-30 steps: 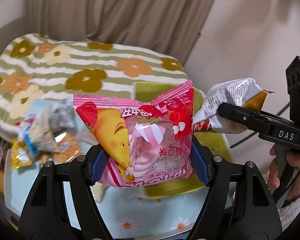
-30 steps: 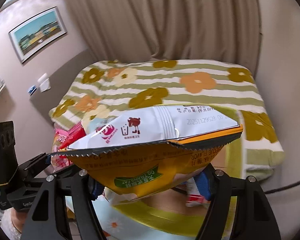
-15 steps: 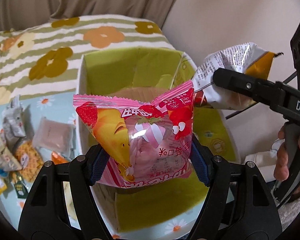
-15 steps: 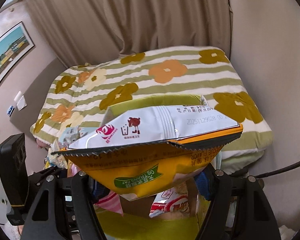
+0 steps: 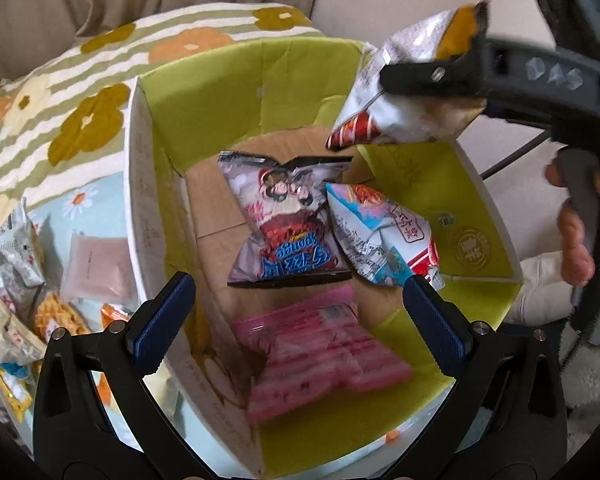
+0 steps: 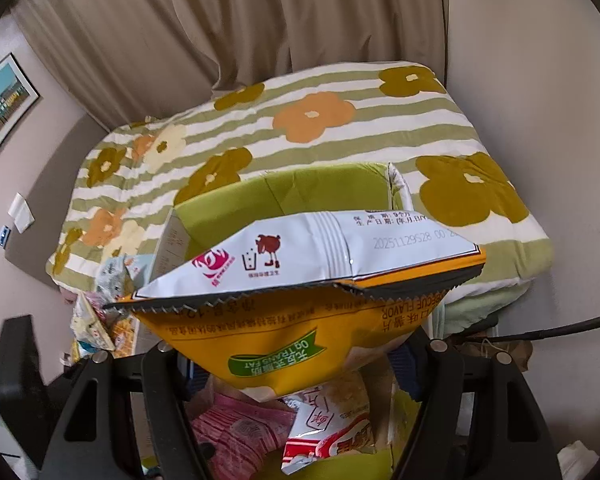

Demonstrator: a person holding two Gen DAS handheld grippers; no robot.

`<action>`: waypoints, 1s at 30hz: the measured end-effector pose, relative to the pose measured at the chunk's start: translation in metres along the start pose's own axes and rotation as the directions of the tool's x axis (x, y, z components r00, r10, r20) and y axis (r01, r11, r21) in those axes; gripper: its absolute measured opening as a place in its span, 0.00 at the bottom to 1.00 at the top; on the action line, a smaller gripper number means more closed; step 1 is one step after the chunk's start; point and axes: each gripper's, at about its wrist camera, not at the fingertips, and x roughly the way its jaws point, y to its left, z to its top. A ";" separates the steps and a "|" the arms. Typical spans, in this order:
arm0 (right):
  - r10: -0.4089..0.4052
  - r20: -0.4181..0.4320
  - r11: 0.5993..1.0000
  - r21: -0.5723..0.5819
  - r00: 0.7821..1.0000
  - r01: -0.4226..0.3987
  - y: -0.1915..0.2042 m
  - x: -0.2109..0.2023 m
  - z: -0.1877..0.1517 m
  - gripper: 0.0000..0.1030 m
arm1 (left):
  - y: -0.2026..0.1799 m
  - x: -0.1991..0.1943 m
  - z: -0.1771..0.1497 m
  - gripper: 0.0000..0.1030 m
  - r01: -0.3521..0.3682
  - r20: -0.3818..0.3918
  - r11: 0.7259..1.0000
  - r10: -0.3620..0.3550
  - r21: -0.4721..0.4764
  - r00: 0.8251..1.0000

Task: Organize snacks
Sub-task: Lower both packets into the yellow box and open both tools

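Observation:
A cardboard box point(image 5: 236, 92) with green lining stands open below both grippers. My left gripper point(image 5: 298, 292) hangs over it, its jaws opening with nothing pressed between them. Under it, inside the box, the pink strawberry packet point(image 5: 320, 352) looks blurred. A purple packet point(image 5: 288, 224) and a blue-white-red packet point(image 5: 380, 236) lie on the box floor. My right gripper point(image 6: 300, 360) is shut on a yellow and white chip bag point(image 6: 308, 280), which it holds over the box's right side point(image 5: 404, 92). The pink packet point(image 6: 240, 436) shows beneath the bag.
Several loose snack packets point(image 5: 20, 264) and a brownish-pink pouch point(image 5: 96, 268) lie on the daisy-print tabletop left of the box. Behind is a bed with a floral striped quilt point(image 6: 320, 120). A black cable point(image 5: 512, 156) runs at the right, near a person's hand point(image 5: 576, 232).
The left jaws have spread wide and the pink packet has dropped from them into the box. Both grippers sank and tilted down over the box. The chip bag stays gripped.

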 end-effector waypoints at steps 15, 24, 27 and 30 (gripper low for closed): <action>-0.009 0.114 1.000 -0.003 0.993 0.009 -0.001 0.002 0.005 0.99 | 0.015 -0.013 0.015 1.00 0.001 0.069 0.998 0.003 -0.055 0.998; 0.011 0.118 1.000 -0.005 0.993 -0.010 -0.003 -0.019 -0.016 0.99 | 0.011 -0.026 0.010 1.00 -0.027 0.104 0.997 0.035 -0.077 0.994; 0.017 0.135 1.000 -0.003 0.991 -0.016 -0.002 -0.032 -0.021 0.99 | 0.007 -0.035 0.007 1.00 -0.034 0.125 0.996 0.044 -0.081 0.991; 0.022 0.149 1.000 -0.009 0.989 -0.021 0.001 -0.045 -0.026 0.99 | 0.001 -0.049 0.001 1.00 -0.051 0.155 0.995 0.063 -0.083 0.986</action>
